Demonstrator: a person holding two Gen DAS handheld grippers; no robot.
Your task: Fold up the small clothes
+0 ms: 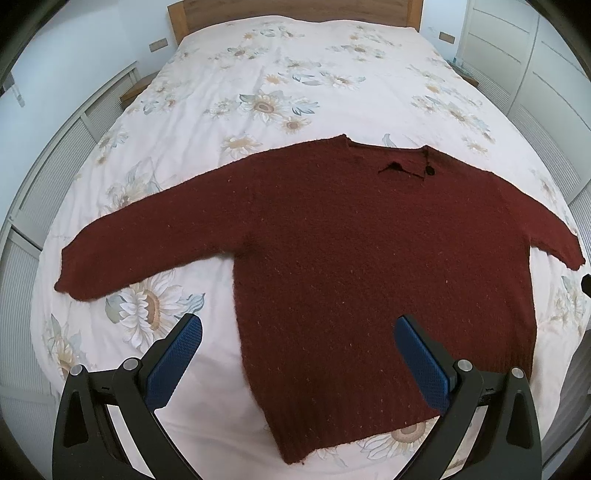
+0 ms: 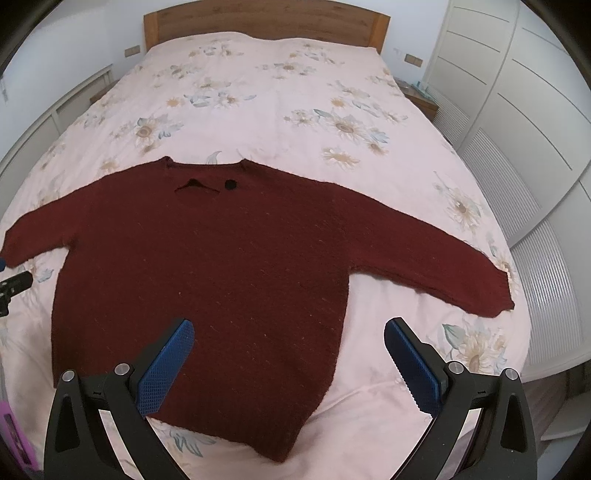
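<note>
A dark red knitted sweater (image 1: 351,266) (image 2: 207,273) lies flat on the bed, both sleeves spread out, neckline toward the headboard, with a small black hanger-shaped mark and a black button near the collar. My left gripper (image 1: 297,332) hovers open above the sweater's lower left side, holding nothing. My right gripper (image 2: 288,332) hovers open above the sweater's lower right side, also holding nothing. The left sleeve cuff (image 1: 70,280) and the right sleeve cuff (image 2: 495,295) lie flat on the sheet.
The bed has a pale floral sheet (image 1: 280,74) (image 2: 266,96) and a wooden headboard (image 2: 266,22). White wardrobe doors (image 2: 517,110) stand to the right, white panels (image 1: 48,166) to the left. Part of the left gripper (image 2: 14,282) shows at the right wrist view's left edge.
</note>
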